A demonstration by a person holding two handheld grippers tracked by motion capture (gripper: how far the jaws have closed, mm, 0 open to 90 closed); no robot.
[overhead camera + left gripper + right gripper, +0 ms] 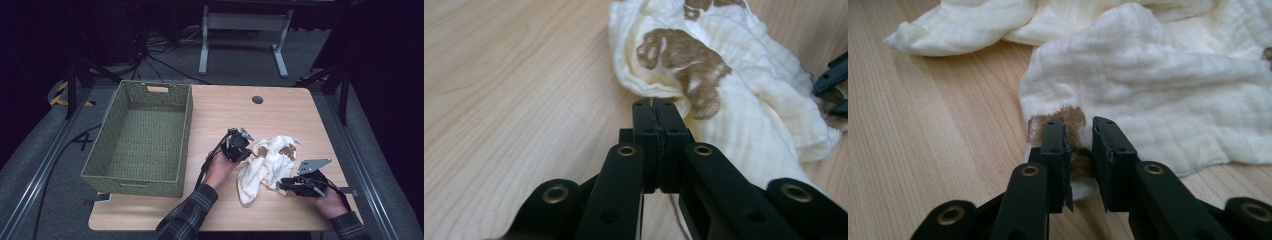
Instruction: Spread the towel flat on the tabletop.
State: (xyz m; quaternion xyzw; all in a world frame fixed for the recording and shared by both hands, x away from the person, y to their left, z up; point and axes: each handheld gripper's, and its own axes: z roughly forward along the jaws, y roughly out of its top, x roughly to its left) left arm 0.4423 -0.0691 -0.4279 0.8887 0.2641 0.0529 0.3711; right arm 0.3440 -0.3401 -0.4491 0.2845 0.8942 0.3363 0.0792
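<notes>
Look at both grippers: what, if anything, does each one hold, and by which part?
The left gripper is shut on a fold at the cloth's edge. The right gripper straddles a brown-printed edge of the cloth; whether it grips cannot be told.

floor: grey carpet (240,60) | furniture: white desk frame (245,22) | light: dim

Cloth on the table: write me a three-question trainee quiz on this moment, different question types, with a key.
1. True or false: the cloth lies inside the green basket.
2. Multiple choice: whose jaws are pressed together? A) left tool B) right tool C) both
3. Fill in: the printed patches on the cloth are ___.

Key: 1 false, it lies on the table beside the basket; 2 A; 3 brown.
</notes>
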